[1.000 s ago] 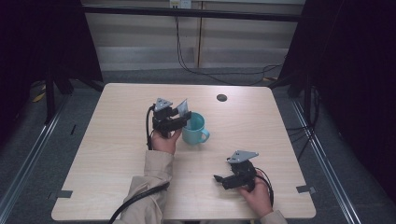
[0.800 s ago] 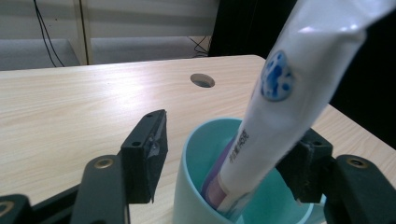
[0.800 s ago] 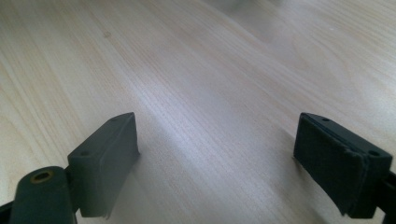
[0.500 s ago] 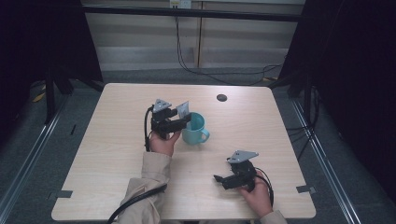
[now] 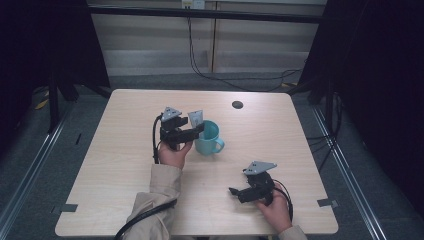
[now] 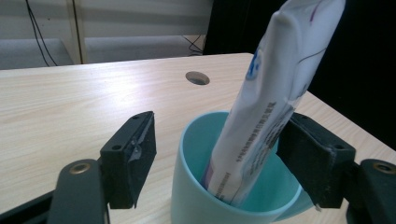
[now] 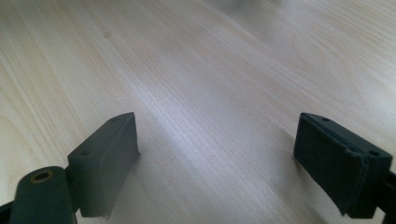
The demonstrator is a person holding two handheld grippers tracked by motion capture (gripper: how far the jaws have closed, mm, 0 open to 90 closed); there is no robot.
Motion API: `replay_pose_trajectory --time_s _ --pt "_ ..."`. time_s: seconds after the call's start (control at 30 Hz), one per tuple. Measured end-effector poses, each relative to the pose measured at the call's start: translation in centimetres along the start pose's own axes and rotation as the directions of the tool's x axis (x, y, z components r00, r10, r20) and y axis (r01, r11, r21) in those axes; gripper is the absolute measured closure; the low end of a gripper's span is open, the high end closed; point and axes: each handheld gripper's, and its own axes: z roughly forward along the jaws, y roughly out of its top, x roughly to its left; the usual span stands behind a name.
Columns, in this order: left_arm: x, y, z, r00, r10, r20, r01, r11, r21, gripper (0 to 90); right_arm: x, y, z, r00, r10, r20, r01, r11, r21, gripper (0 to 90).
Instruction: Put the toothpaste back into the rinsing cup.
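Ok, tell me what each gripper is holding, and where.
Nothing: left gripper has just been opening around the white tube in the teal cup; right gripper open.

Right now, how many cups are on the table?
1: the teal cup near the table's middle, by the left gripper, with a tube standing in it.

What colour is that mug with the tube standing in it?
The mug is light teal, clearest in the left gripper view.
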Motion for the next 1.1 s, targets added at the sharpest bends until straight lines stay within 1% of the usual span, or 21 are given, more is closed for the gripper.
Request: replay_pose_trajectory --time_s 0.07,0.1,0.17,0.3,0.37,0.43,0.47,0.53,0.8,1.0,1.1 --pt "0.0 0.0 -0.1 1.0000 0.000 -0.001 0.000 1.0000 0.000 25.4 0.0 0.0 0.0 1.0000 0.000 0.000 0.000 1.000 0.000 12.9" --pt "0.1 0.0 -0.1 1.0000 -0.004 0.009 0.004 1.0000 0.002 25.0 0.0 0.0 0.0 1.0000 0.000 0.000 0.000 1.000 0.000 13.0" --pt "0.2 -0.1 -0.3 0.9999 -0.001 0.013 0.001 1.0000 0.007 23.5 0.0 0.0 0.0 1.0000 -0.001 0.000 0.001 1.000 0.000 13.0" --pt "0.3 -0.1 -0.5 0.9995 -0.011 0.031 0.011 0.9999 0.000 20.4 0.0 0.0 0.0 1.0000 -0.001 0.000 0.001 1.000 -0.001 13.0" --pt "0.3 -0.1 -0.6 0.9993 -0.017 0.034 0.017 0.9999 0.000 19.1 0.0 0.0 0.0 1.0000 -0.001 0.000 0.001 1.000 -0.001 13.0" --pt "0.4 -0.2 -0.7 0.9992 -0.010 0.038 0.010 0.9999 -0.003 18.2 0.0 0.0 0.0 1.0000 -0.001 0.000 0.001 1.000 0.000 13.0" --pt "0.4 -0.2 -0.8 0.9991 -0.013 0.040 0.013 0.9999 -0.005 17.9 0.0 0.0 0.0 1.0000 -0.001 0.000 0.001 1.000 0.000 13.0" --pt "0.4 -0.2 -0.9 0.9991 -0.017 0.038 0.017 0.9999 0.002 17.0 0.0 0.0 0.0 1.0000 -0.001 0.000 0.001 1.000 0.000 13.0" --pt "0.1 -0.5 -1.2 0.9981 -0.018 0.058 0.018 0.9998 0.005 16.3 0.0 0.0 0.0 1.0000 0.002 -0.002 -0.002 1.000 0.003 13.0" --pt "0.0 -0.6 -1.4 0.9981 -0.019 0.059 0.018 0.9997 0.015 16.3 0.0 0.1 0.0 1.0000 0.003 -0.002 -0.003 1.000 0.003 13.0" --pt "0.0 -0.7 -1.6 0.9985 -0.012 0.054 0.011 0.9997 0.022 16.3 0.0 0.1 0.0 1.0000 0.003 -0.002 -0.003 1.000 0.003 13.0"
